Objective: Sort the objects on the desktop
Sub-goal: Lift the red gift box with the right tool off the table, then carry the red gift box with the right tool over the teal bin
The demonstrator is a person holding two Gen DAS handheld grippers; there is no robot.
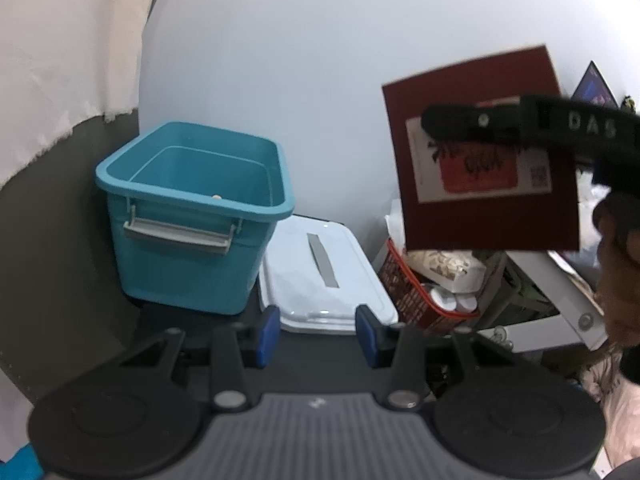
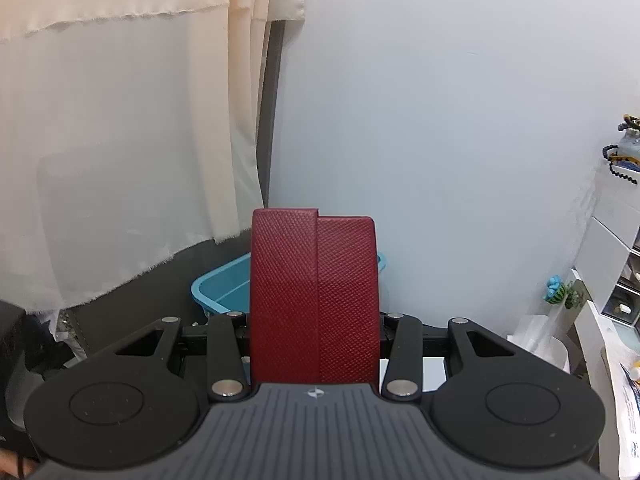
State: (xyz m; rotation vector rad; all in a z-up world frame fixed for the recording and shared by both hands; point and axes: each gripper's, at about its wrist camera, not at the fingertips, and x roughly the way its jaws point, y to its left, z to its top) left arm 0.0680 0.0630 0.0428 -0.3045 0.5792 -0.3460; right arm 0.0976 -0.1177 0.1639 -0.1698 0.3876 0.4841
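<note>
My right gripper (image 2: 316, 332) is shut on a dark red textured box (image 2: 316, 300), which stands upright between its fingers and hides the fingertips. In the left wrist view the same red box (image 1: 480, 152) hangs in the air at the upper right, showing a white and red label, with a black finger (image 1: 472, 120) of the right gripper across it. A teal plastic bin (image 1: 192, 216) with a grey handle stands at the left, its rim also seen behind the box (image 2: 224, 284). My left gripper (image 1: 318, 336) is open with nothing between its blue pads.
A white lid (image 1: 320, 272) with a grey strip lies right of the bin. A red basket (image 1: 404, 292) of packets and small items sits beside it. Curtains (image 2: 120, 140) hang at the left, and white drawers (image 2: 616, 264) with trinkets stand at the right.
</note>
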